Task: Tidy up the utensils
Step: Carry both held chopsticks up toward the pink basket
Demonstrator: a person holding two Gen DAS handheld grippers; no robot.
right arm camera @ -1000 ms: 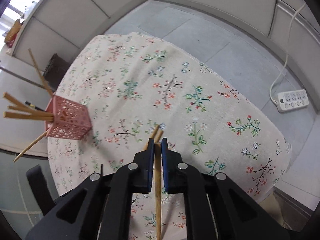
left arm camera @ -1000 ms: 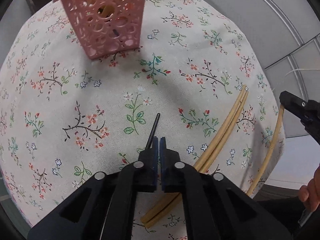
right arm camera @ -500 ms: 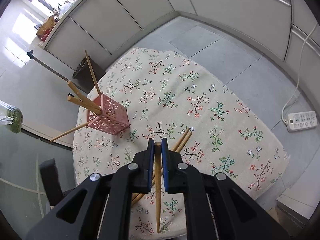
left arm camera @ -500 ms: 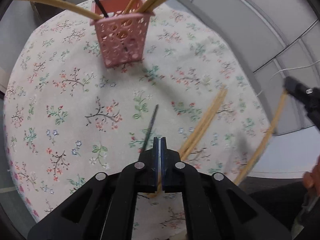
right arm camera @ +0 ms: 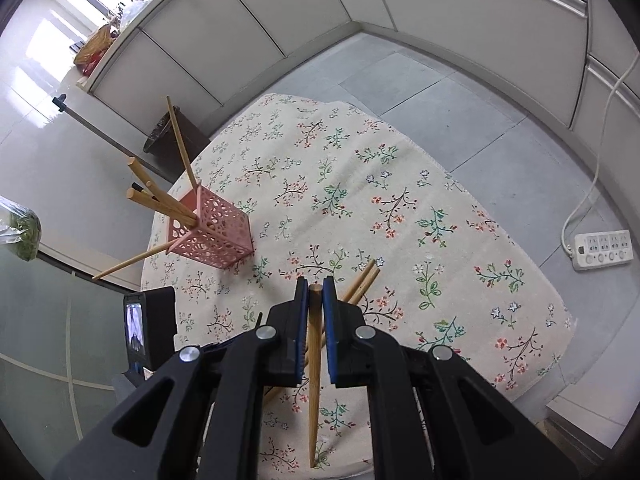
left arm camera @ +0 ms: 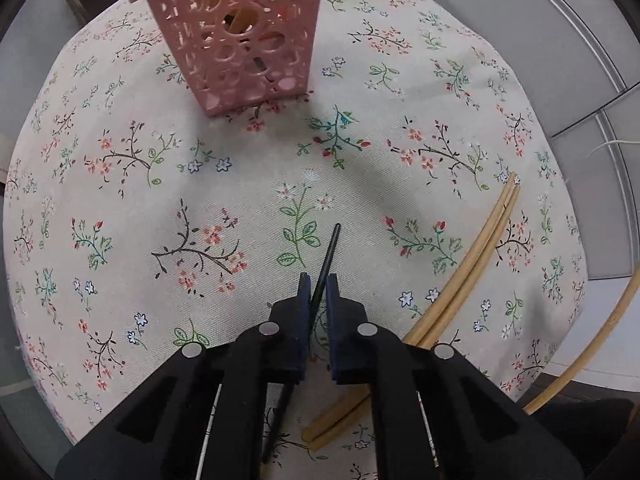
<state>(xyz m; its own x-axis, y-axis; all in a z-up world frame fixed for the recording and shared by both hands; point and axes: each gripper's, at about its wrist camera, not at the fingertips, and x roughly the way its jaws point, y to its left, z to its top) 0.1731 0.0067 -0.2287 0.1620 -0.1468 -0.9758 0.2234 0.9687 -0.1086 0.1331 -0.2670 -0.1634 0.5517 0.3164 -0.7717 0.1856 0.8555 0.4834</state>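
Right now the slim black chopstick (left arm camera: 327, 258) sits pinched between the blue pads of the left gripper (left arm camera: 318, 280), its tip jutting out ahead of the jaws over the flowered cloth and its other end running back under the gripper body. Those jaws are closed on it. Beside it to the right, a pair of pale bamboo chopsticks (left arm camera: 472, 258) lies side by side on the floral tablecloth (left arm camera: 160, 184), slanting from the near edge toward the far right. Further back on the cloth stands the pink perforated plastic holder (left arm camera: 244, 36), with pale sticks showing through its round holes and one sticking out over its rim at the upper left.

In the right wrist view, the right gripper (right arm camera: 315, 286) is clamped on a single tan wooden chopstick (right arm camera: 315, 376); the blunt end shows just at the fingertips and the tapered end hangs down toward the camera, clear above the cloth. The pair on the table (right arm camera: 362, 280) shows just beyond those jaws. The pink holder (right arm camera: 216, 232) stands near the cloth's left edge, holding several wooden chopsticks (right arm camera: 160, 200) and one dark one, fanned out at different angles. Off the table, a white power strip (right arm camera: 602, 250) lies on the grey tiled floor (right arm camera: 460, 92), and a dark bin (right arm camera: 164, 136) stands by the cabinets
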